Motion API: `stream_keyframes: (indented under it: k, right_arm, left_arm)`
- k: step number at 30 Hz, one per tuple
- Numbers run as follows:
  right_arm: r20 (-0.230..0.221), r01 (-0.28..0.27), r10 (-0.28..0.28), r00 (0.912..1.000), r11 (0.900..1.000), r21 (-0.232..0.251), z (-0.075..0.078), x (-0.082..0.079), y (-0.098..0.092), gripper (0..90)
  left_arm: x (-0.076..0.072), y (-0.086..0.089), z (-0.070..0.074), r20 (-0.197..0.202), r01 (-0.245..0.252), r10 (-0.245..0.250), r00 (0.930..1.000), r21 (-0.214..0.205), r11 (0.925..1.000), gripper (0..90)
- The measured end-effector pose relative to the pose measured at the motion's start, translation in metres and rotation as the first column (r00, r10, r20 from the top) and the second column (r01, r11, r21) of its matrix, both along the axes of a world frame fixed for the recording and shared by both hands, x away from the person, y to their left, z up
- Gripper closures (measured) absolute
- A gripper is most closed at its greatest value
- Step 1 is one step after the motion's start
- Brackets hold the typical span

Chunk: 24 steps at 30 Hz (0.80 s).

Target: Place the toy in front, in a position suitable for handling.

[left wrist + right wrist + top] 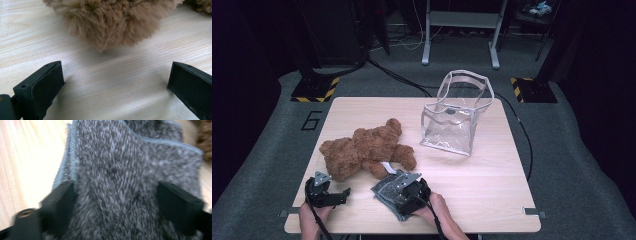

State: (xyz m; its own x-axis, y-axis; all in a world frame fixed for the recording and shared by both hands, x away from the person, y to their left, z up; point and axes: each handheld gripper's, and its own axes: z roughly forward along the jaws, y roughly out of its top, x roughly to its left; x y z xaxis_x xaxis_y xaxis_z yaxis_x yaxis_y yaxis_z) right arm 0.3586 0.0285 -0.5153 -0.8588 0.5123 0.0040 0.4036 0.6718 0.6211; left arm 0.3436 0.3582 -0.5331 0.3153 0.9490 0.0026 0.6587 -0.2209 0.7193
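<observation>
Bare wood spread across the worktop (492,180) toward its right edge. Near the front edge, the grey cloth (388,196) lay between the right hand-held gripper (404,184)'s parted jaws, beside the teddy bear (362,150). The left hand-held gripper (343,194) rested low, jaws wide, empty.

A single digit, "6" (311,120), stands in dark strokes on the grey carpet (267,150), just beyond the far left corner of the desk (492,200). Yellow-and-black warning stripes mark two floor plates: one (314,90) on the left, behind the digit, and one (532,85) on the right, behind the desk's far right corner. They bear no words. The white tag (388,167) on the teddy bear (362,150) is too small to read. No other writing can be read.
</observation>
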Motion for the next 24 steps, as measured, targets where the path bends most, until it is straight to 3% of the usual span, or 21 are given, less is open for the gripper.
stream_keyframes:
  k: [2, 4, 5, 7, 8, 10, 16, 22, 24]
  right_arm:
    - [0.0, 0.014, -0.014, 0.9999, 0.9998, 0.014, 0.002, 0.002, -0.004, 32.2]
    - [0.009, 0.012, -0.012, 0.9999, 0.9998, 0.017, 0.002, 0.004, -0.007, 36.8]
    - [0.016, 0.016, -0.017, 0.9997, 0.9993, 0.034, 0.002, 0.008, -0.013, 48.4]
    - [0.009, 0.029, -0.03, 0.9995, 0.9985, 0.045, 0.002, 0.008, -0.014, 51.9]
    - [0.019, 0.031, -0.032, 0.9993, 0.9977, 0.061, 0.001, 0.011, -0.019, 59.9]
    - [0.022, 0.04, -0.042, 0.9989, 0.9954, 0.087, 0.0, 0.012, -0.023, 66.6]
    - [0.006, 0.056, -0.057, 0.9984, 0.9911, 0.121, -0.001, 0.012, -0.028, 73.7]
    - [0.048, 0.05, -0.056, 0.9973, 0.9897, 0.134, 0.01, 0.005, -0.037, 74.4]
    - [0.038, 0.062, -0.068, 0.997, 0.9883, 0.139, 0.012, 0.004, -0.04, 74.4]
  left_arm:
    - [0.0, 0.0, 0.0, 0.0, 0.0, 0.0, 1.0, 0.0, 1.0, 0.0]
    - [0.0, 0.0, 0.0, 0.0, 0.0, 0.0, 1.0, 0.0, 1.0, 0.0]
    - [0.0, 0.0, 0.0, 0.0, 0.0, 0.0, 1.0, 0.001, 1.0, 0.0]
    - [0.0, 0.0, 0.0, -0.001, 0.0, 0.0, 1.0, -0.001, 1.0, 0.0]
    - [0.0, 0.0, 0.0, 0.0, -0.001, 0.001, 1.0, -0.001, 1.0, 0.0]
    - [0.0, 0.0, 0.0, 0.002, -0.001, 0.001, 1.0, -0.001, 1.0, 0.0]
    - [0.0, 0.0, 0.0, 0.002, -0.002, 0.002, 1.0, -0.002, 1.0, 0.0]
    - [0.0, 0.0, 0.0, 0.0, -0.001, 0.001, 1.0, -0.002, 1.0, 0.0]
    - [0.0, 0.0, 0.0, 0.001, -0.002, 0.002, 1.0, -0.002, 1.0, 0.0]
